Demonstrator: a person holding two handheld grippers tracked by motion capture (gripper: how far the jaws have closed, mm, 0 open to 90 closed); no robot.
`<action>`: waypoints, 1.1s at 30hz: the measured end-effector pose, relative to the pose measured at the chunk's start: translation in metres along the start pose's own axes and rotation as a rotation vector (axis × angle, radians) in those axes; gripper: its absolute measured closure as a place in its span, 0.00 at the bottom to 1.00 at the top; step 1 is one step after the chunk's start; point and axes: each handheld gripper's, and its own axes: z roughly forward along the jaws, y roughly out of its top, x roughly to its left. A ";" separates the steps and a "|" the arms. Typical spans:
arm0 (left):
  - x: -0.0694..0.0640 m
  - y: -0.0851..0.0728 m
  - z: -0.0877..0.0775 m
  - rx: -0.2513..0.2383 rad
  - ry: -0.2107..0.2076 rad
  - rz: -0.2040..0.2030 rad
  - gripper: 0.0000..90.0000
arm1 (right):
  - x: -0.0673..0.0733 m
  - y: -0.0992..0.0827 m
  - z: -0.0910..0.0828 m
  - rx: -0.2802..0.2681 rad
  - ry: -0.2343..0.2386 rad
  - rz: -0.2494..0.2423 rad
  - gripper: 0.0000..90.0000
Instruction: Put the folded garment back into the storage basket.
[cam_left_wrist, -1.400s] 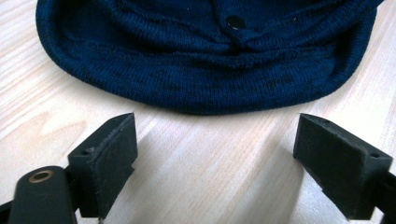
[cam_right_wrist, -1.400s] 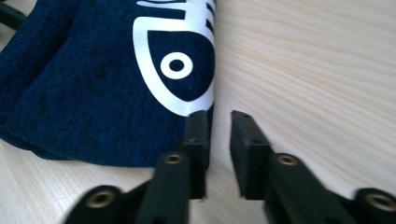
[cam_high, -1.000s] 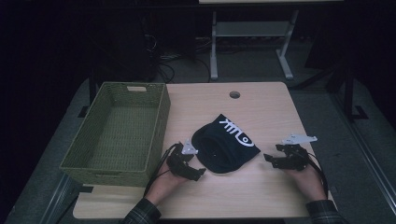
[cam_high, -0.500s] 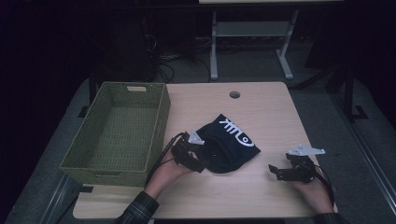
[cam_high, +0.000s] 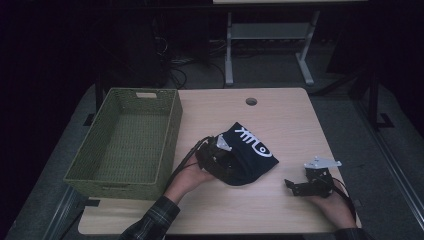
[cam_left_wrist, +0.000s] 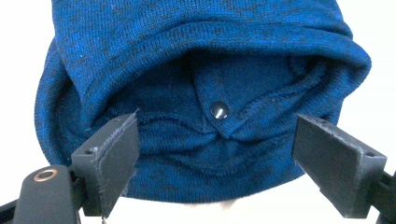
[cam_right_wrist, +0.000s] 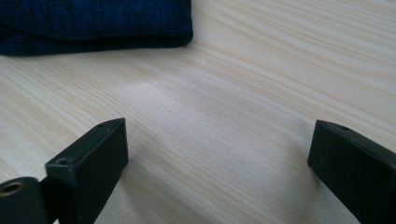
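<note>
**Ana:** While the left gripper (cam_high: 220, 162) sits right at the near edge of the dark blue knit hat (cam_high: 247, 155), its jaws stand wide in the left gripper view; the hat's brim (cam_left_wrist: 210, 140) lies between them, with a small snap button (cam_left_wrist: 219, 110) dead ahead, but the pads press on nothing that I can see.

**Ben:** So no grip yet; and the right gripper (cam_high: 295, 187)?

**Ana:** Off to the hat's right, well apart from it, low over the wooden table (cam_high: 280, 115); its jaws have just been opening and now stand wide, nothing between them but bare wood; the hat's edge (cam_right_wrist: 93, 28) shows far ahead of it, to the upper left.

**Ben:** Where does that leave the job?

**Ana:** Early, I'd judge; the hat lies on the table, white print up, and the green woven basket (cam_high: 145, 107) beyond the left gripper's far side has nothing in it; if the hat is bound for the basket, then the grasp, the lift and the carry across are all left to do.

**Ben:** Left gripper's move, then; close on that brim.
</note>
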 end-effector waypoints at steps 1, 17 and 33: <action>0.000 0.001 0.003 0.010 -0.002 0.002 0.16 | 0.000 0.000 0.000 0.000 0.000 0.001 0.05; 0.009 -0.002 0.028 0.088 -0.048 0.020 0.14 | 0.000 0.000 0.000 0.002 0.002 -0.003 0.04; 0.010 -0.001 0.022 0.111 -0.071 -0.011 0.50 | -0.001 0.000 0.000 0.002 -0.002 -0.001 0.05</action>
